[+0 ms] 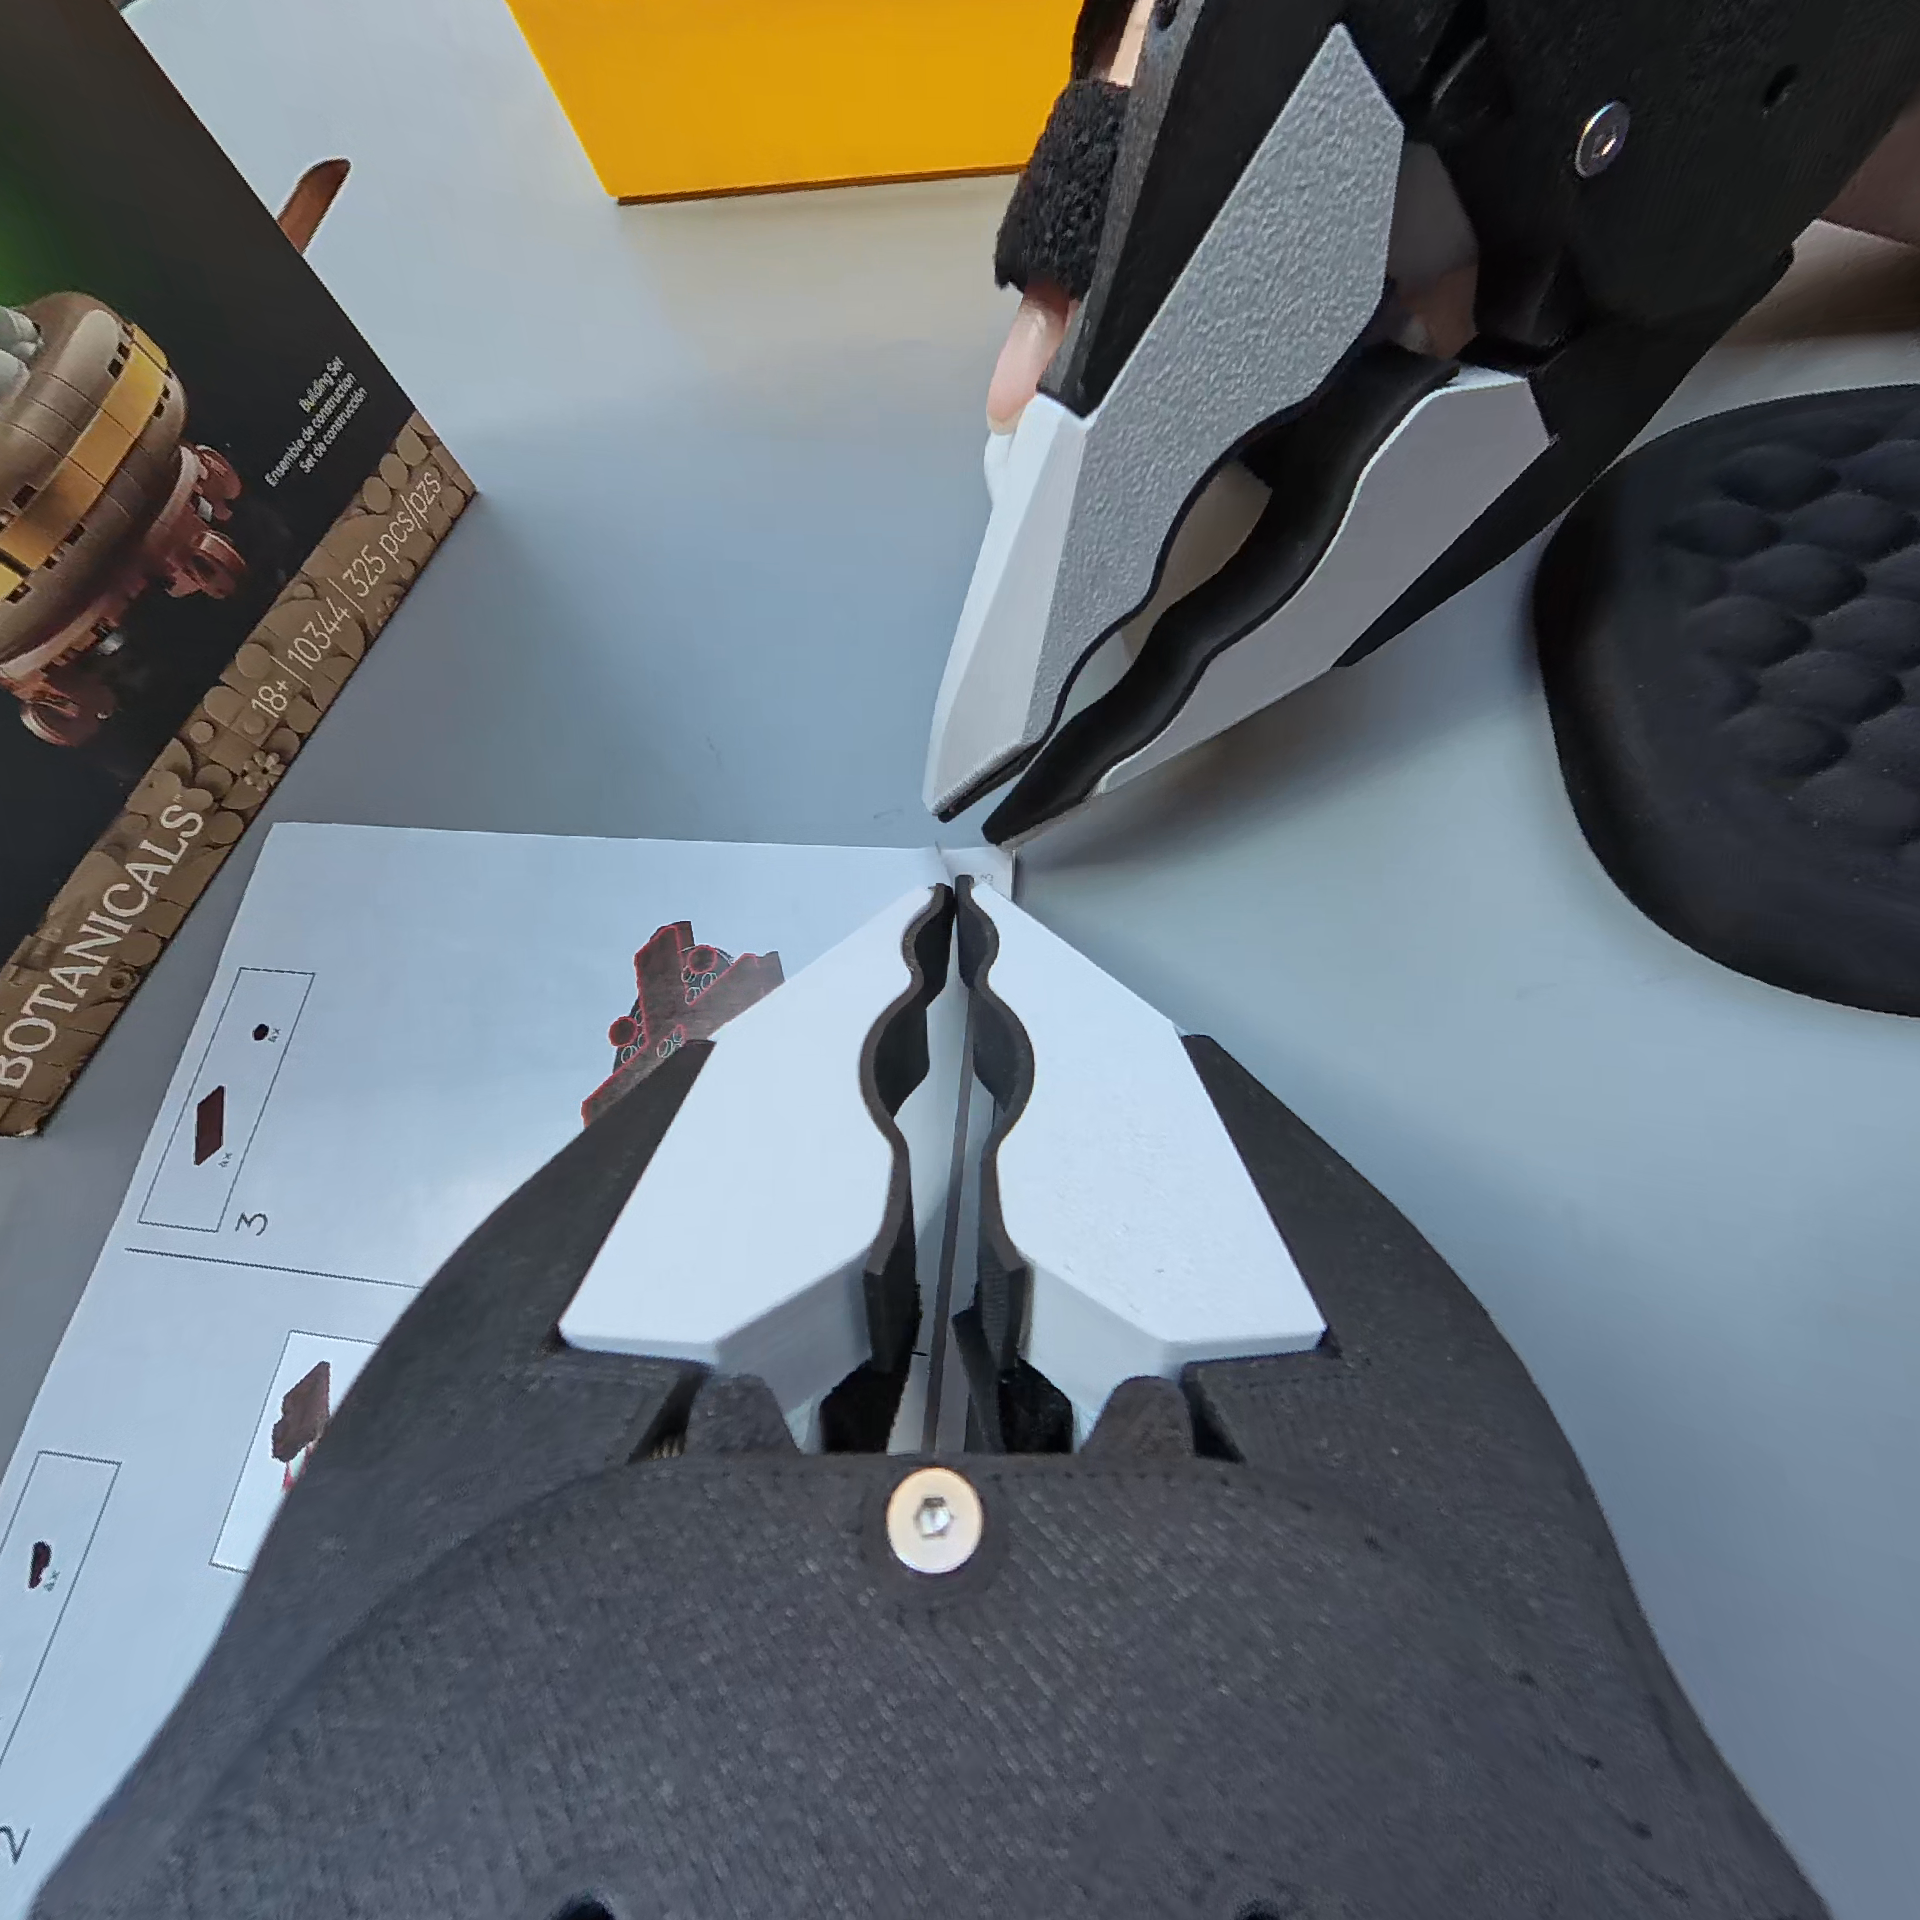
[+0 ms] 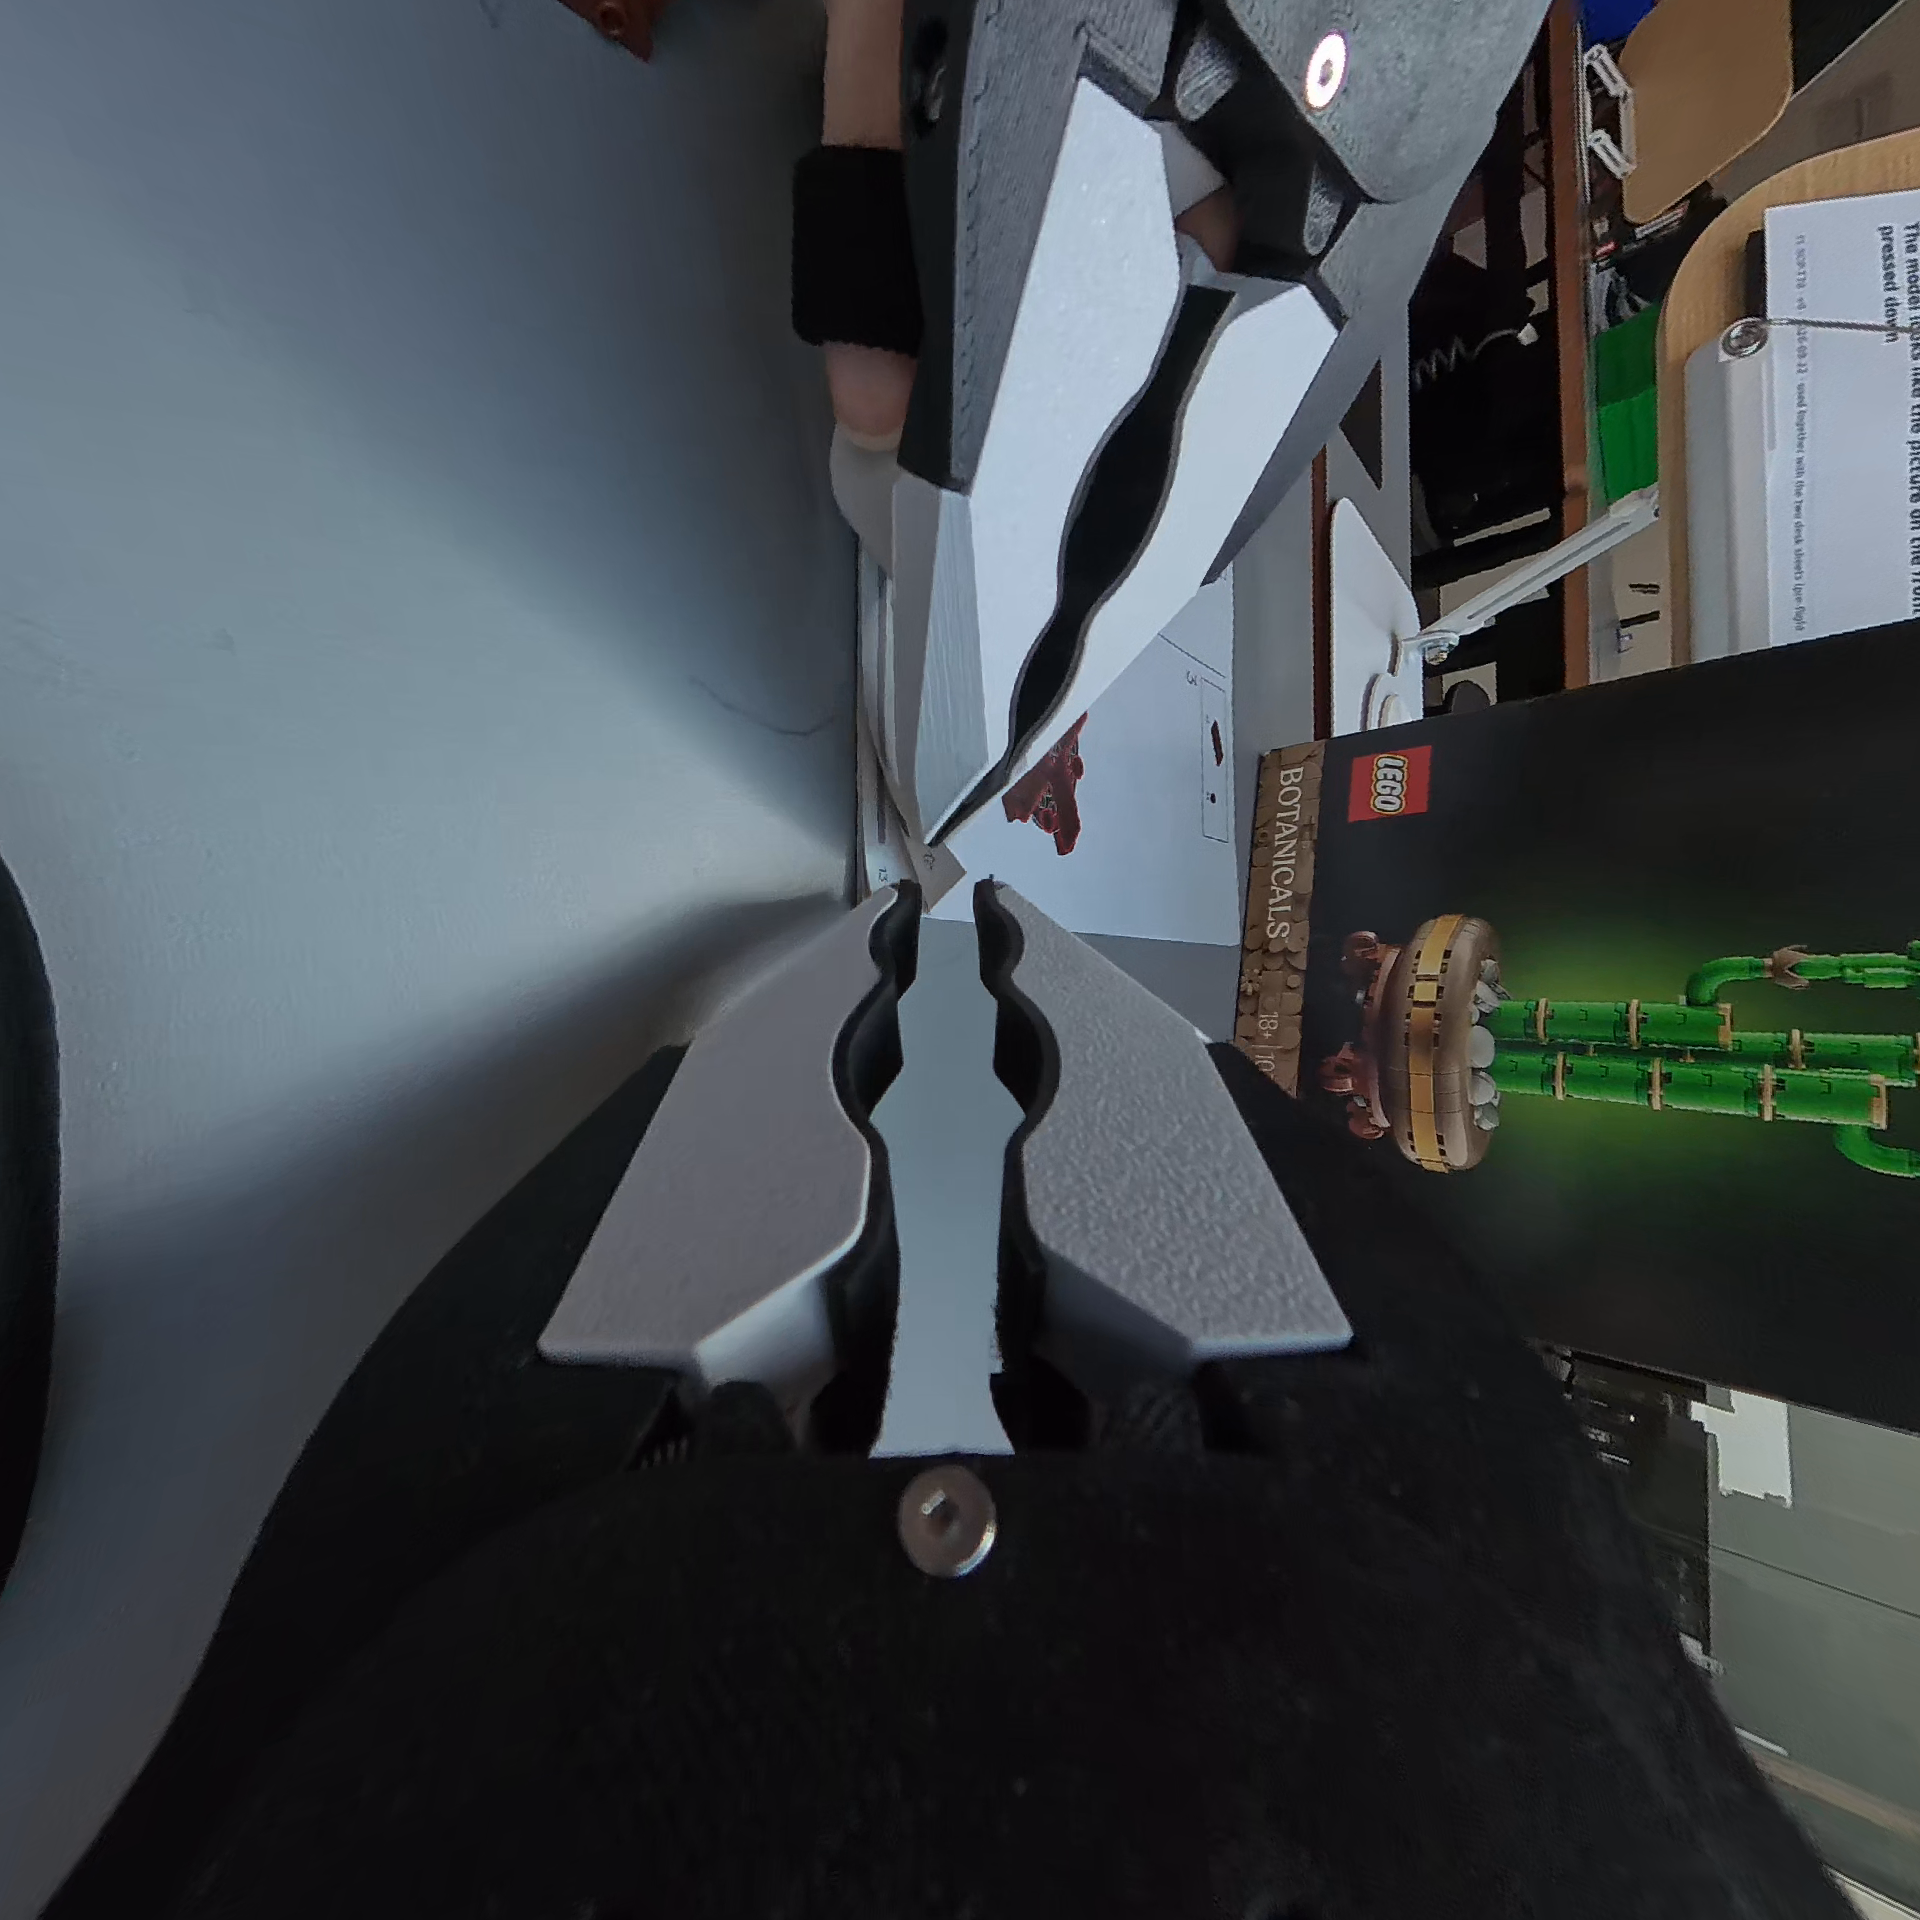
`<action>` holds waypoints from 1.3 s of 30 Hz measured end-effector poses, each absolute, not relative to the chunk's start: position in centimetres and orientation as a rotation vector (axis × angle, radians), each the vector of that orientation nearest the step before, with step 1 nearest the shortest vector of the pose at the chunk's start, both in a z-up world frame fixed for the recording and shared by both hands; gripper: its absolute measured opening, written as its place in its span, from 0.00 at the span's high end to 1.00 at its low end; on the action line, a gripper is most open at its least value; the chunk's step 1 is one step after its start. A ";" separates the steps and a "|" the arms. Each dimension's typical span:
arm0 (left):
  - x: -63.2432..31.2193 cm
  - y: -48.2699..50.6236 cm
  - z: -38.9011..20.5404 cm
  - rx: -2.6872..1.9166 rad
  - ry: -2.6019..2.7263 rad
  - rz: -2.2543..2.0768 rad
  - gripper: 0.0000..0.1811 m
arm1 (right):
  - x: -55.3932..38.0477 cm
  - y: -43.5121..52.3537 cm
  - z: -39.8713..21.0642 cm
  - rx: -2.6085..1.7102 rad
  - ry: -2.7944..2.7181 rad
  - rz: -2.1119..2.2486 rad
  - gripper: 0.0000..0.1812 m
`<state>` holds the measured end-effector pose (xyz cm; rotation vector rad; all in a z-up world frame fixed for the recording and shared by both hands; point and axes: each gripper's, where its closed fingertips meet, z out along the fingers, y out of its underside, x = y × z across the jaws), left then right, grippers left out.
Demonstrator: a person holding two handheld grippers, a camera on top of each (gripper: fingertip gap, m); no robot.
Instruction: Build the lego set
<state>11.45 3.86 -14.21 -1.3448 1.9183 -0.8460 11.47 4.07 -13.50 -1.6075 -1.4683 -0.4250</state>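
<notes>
The open instruction booklet (image 1: 468, 1039) lies on the grey table; it also shows in the right wrist view (image 2: 1132, 831). My left gripper (image 1: 956, 894) is at the booklet's far right corner, shut on a thin page that runs edge-on between its jaws. In the right wrist view my left gripper (image 2: 935, 831) comes down from above, its tip on the lifted page corner (image 2: 940, 862). My right gripper (image 2: 945, 891) stands just in front of that corner, its jaws a narrow gap apart and empty. It shows in the left wrist view (image 1: 968, 819) angled down from the upper right.
The set's dark box (image 1: 156, 520) lies left of the booklet and also shows in the right wrist view (image 2: 1558, 987). A yellow sheet (image 1: 810, 94) lies at the far edge. A black padded cushion (image 1: 1766, 675) lies to the right. A reddish-brown piece (image 2: 623, 26) shows at the top edge. The grippers are tip to tip, or close to it.
</notes>
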 end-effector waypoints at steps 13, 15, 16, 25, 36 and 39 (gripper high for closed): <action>11.4 4.4 -13.2 -1.380 1.844 -0.924 1.00 | 12.0 4.5 -13.1 -1.707 -1.267 -0.176 0.92; 11.3 4.6 -12.7 -1.405 1.810 -0.969 1.00 | 12.1 5.0 -12.8 -1.712 -1.217 -0.159 0.91; 11.3 4.6 -12.3 -1.410 1.791 -1.000 1.00 | 12.0 5.2 -12.5 -1.700 -1.198 -0.155 0.89; 10.5 3.4 -10.5 -1.353 1.795 -1.102 1.00 | 10.9 5.4 -11.3 -1.590 -1.236 -0.240 0.84; 10.5 3.2 -10.1 -1.317 1.755 -1.005 0.88 | 10.4 5.7 -11.1 -1.473 -1.322 -0.472 1.00; 10.3 3.6 -11.2 -1.291 1.806 -0.790 0.88 | 10.3 5.7 -10.9 -1.473 -1.314 -0.475 1.00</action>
